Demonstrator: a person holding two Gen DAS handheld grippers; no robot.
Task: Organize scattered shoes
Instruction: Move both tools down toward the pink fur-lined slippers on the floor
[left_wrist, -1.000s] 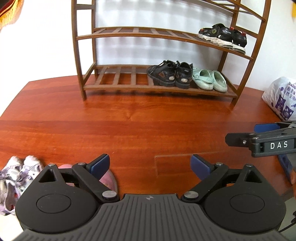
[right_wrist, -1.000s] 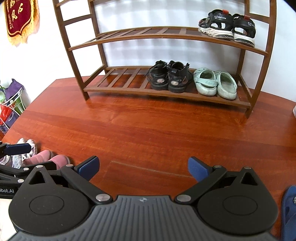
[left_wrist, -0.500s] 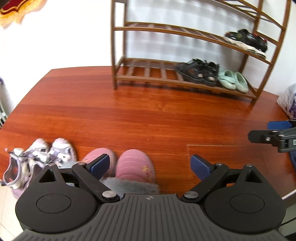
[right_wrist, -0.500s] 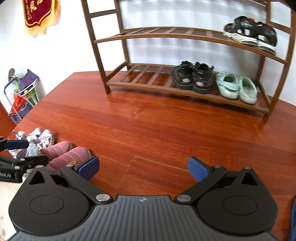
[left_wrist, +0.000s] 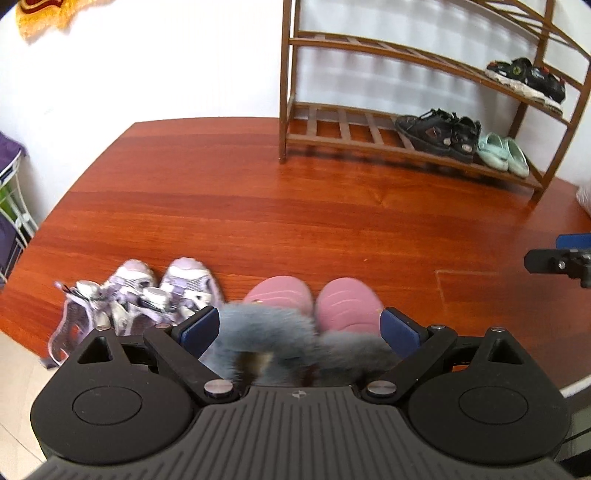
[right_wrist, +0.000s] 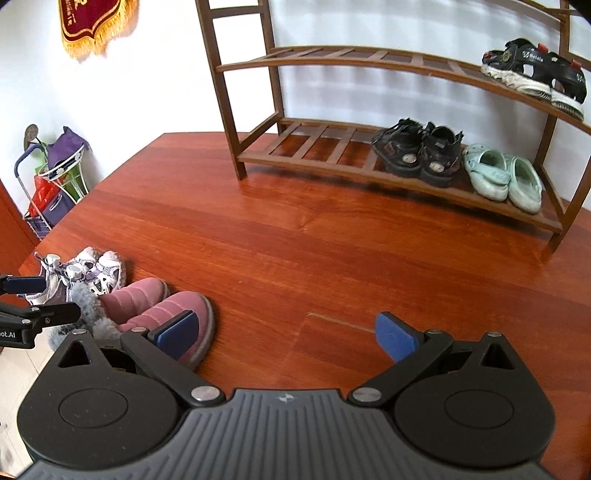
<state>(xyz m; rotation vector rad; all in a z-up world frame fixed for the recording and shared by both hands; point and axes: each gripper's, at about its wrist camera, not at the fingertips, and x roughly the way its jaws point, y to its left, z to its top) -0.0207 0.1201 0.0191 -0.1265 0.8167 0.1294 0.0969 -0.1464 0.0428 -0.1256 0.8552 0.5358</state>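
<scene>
A pair of pink slippers (left_wrist: 314, 302) (right_wrist: 162, 310) with grey fur cuffs stands on the red wood floor. My left gripper (left_wrist: 299, 328) hangs open just above their cuffs, one blue pad on each side. To their left lies a pair of purple and white sandals (left_wrist: 147, 295) (right_wrist: 88, 271). My right gripper (right_wrist: 286, 328) is open and empty over bare floor, to the right of the slippers. The wooden shoe rack (left_wrist: 295, 136) (right_wrist: 258, 155) stands at the wall with black shoes (right_wrist: 421, 151), mint clogs (right_wrist: 502, 177) and black sandals (right_wrist: 535, 70) on it.
A wire cart (right_wrist: 51, 184) with bags stands at the left wall. A red pennant (right_wrist: 96, 26) hangs above it. Pale tile begins at the floor's near left edge (left_wrist: 22, 369). The left halves of the rack's shelves are bare.
Both grippers have swung left. The left one has come over the pink slippers, which now sit between its fingers; the rack has slid to the right in both views.
</scene>
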